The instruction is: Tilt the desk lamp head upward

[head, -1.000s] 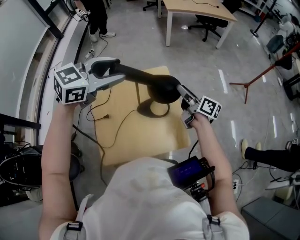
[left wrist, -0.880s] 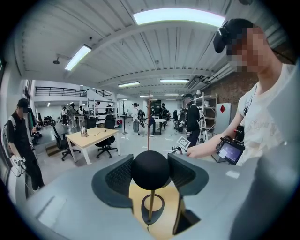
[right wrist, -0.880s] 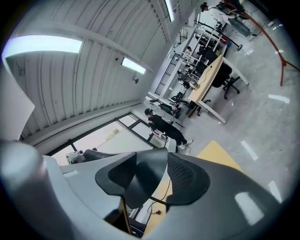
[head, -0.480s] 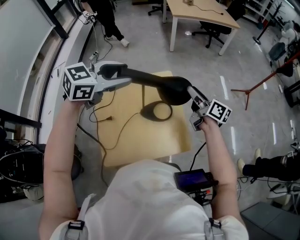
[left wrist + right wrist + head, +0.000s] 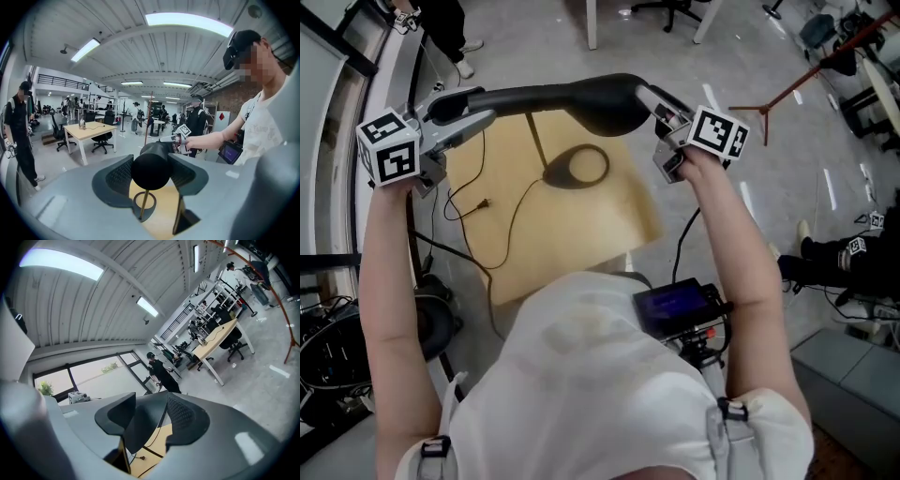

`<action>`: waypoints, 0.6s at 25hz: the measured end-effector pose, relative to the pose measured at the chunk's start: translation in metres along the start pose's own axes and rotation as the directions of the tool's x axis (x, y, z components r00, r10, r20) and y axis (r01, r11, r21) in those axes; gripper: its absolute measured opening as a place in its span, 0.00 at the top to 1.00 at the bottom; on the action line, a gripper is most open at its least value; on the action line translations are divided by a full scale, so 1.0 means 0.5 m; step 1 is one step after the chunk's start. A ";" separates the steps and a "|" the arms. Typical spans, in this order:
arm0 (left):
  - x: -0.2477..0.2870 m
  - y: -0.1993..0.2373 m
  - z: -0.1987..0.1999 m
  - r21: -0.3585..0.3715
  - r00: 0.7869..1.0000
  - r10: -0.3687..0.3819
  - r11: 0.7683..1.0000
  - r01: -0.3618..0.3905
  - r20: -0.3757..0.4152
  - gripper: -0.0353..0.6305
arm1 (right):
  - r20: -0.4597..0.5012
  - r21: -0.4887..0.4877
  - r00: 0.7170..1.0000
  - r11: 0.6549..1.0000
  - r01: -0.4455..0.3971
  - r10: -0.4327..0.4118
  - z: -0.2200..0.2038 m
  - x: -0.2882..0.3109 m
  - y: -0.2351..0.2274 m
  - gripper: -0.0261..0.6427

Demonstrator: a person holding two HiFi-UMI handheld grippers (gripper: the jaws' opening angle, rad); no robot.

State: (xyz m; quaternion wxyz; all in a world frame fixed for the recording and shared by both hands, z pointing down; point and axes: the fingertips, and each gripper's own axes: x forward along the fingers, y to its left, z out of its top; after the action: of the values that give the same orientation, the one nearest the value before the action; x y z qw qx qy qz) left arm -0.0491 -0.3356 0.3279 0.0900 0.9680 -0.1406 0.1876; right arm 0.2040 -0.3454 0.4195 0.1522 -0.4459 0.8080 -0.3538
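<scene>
Nearest: a small screen unit (image 5: 680, 307) at the wearer's waist, right of centre. Both forearms reach out over a small wooden table (image 5: 600, 234).

Left gripper (image 5: 473, 108): out at the left, above the table's left edge. The jaws stand wide but are closed on the rear end of the lamp (image 5: 553, 94). The round black end of its arm (image 5: 151, 171) sits between the pads and touches both.

Right gripper (image 5: 656, 111): out at the right, about as far away as the left one. Its jaws have just been opening and stand very wide. The head (image 5: 605, 101) is between them. In the right gripper view its dark shell lies against both pads, so the grip is on.

Lamp: black. The arm runs roughly level, left to right, from one gripper to the other, with the head at its right end above the table's far part. A thin stem (image 5: 536, 141) drops to the ring base (image 5: 577, 167), which stands on the table's far half. A cable (image 5: 511, 211) loops across the table's left half.

Farther: grey floor. A desk leg (image 5: 591, 26) at far centre, a red tripod (image 5: 797, 84) far right, and a standing person (image 5: 450, 28) far left.
</scene>
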 end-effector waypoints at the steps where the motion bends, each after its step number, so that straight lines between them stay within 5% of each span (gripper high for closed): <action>1: 0.001 0.000 -0.001 -0.004 1.000 -0.002 1.000 0.002 -0.001 0.60 | 0.009 -0.009 1.000 1.000 -0.006 0.006 0.010 0.000 0.004 0.63; 15: 0.021 0.008 -0.045 0.000 0.997 -0.057 0.998 0.057 0.047 0.60 | 0.041 -0.096 0.999 0.995 -0.006 0.010 0.065 -0.026 0.041 0.63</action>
State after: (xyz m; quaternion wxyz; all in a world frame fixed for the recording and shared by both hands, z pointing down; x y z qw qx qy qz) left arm -0.0487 -0.3368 0.3528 0.0927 0.9756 -0.1149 0.1622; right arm 0.2170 -0.3419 0.3812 0.1489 -0.4566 0.8224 -0.3048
